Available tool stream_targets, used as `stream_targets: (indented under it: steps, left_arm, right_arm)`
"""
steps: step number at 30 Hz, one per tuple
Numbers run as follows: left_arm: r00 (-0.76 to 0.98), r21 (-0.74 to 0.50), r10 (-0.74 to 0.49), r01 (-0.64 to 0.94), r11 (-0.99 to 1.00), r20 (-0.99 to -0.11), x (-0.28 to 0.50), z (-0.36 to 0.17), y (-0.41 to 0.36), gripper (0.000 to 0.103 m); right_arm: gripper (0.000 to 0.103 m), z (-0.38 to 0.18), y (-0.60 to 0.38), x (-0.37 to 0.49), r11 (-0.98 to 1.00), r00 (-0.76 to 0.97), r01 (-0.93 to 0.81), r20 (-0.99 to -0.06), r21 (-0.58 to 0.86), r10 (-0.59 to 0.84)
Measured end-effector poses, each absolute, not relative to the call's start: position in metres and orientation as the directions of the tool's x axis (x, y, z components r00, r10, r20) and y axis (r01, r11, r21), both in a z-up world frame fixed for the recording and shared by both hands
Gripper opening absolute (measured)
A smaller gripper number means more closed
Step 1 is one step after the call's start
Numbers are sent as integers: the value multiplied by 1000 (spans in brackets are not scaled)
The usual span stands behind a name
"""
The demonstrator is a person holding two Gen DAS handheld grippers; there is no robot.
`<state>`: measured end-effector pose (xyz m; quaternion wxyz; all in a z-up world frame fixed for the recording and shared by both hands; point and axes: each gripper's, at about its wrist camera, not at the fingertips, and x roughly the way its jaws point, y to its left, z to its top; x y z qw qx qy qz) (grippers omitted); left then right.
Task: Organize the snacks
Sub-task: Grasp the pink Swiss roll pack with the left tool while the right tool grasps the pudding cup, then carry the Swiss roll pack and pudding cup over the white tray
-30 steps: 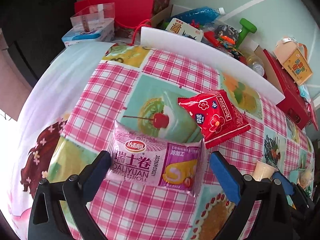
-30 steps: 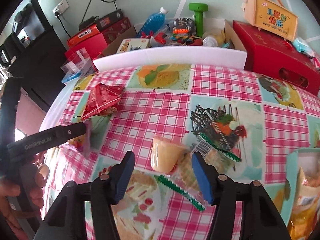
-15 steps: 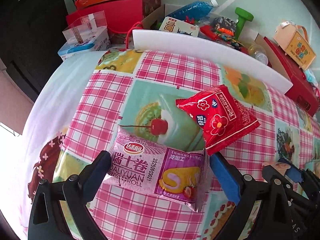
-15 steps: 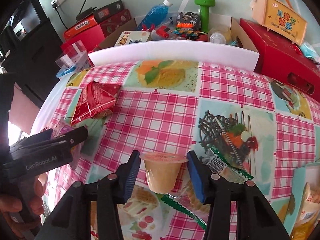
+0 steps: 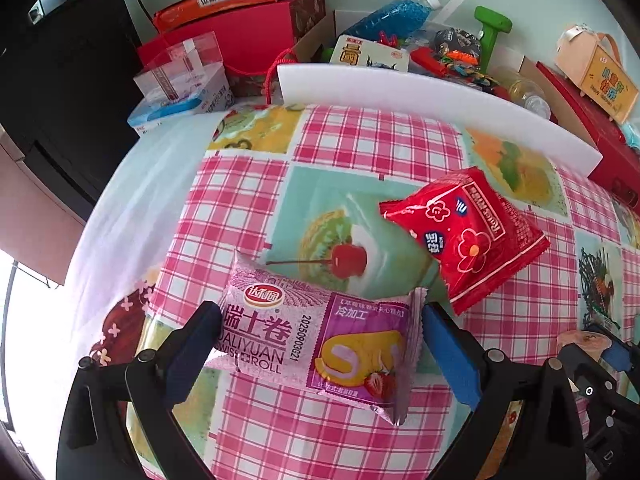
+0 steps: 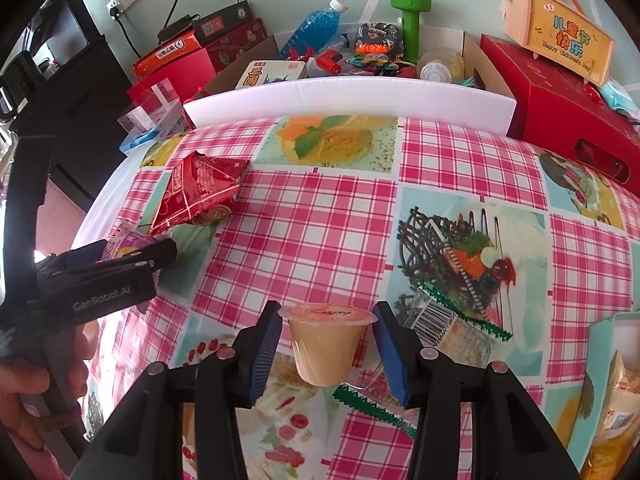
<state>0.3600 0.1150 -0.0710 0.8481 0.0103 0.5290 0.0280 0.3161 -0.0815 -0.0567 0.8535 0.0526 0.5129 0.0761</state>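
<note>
My left gripper (image 5: 320,344) is shut on a pink Swiss roll packet (image 5: 320,340), held by its two ends above the checked tablecloth (image 5: 360,148). A red snack packet (image 5: 464,236) lies just beyond it to the right; it also shows in the right wrist view (image 6: 196,192). My right gripper (image 6: 326,344) is shut on a jelly cup (image 6: 326,344) with a pinkish lid, held upright above the cloth. A clear packet with green zigzag edges (image 6: 448,328) lies under and right of the cup. The left gripper (image 6: 132,264) shows at the left of the right wrist view.
A white foam board (image 6: 348,96) stands along the table's far edge. Behind it are red boxes (image 6: 560,112), a cardboard box of toys (image 6: 360,52), a blue bottle (image 6: 316,24) and a green dumbbell (image 6: 412,20). A snack box (image 6: 616,380) sits at the right.
The right gripper has closed on the jelly cup, stood it upright and lifted it. The left gripper has risen slightly with the Swiss roll packet.
</note>
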Motion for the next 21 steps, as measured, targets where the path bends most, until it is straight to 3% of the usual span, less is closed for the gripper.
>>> stream_targets:
  steps: [2,7,21]
  left_arm:
    - [423,43,59,-47,998,-904,360,-73,117,99]
    - [416,56,78,-64,996,-906,354,-72,121,77]
    - [452,-69,-23,-87,994,-892,303,-41,101,72]
  right_arm:
    - [50,-56,-82,313,982,461,-76,-867,172,188]
    - [50,-53,-80,305,980,462,-84,-865,178,197]
    - [50,-25,-100,256,972,496,-67,-838,226,229]
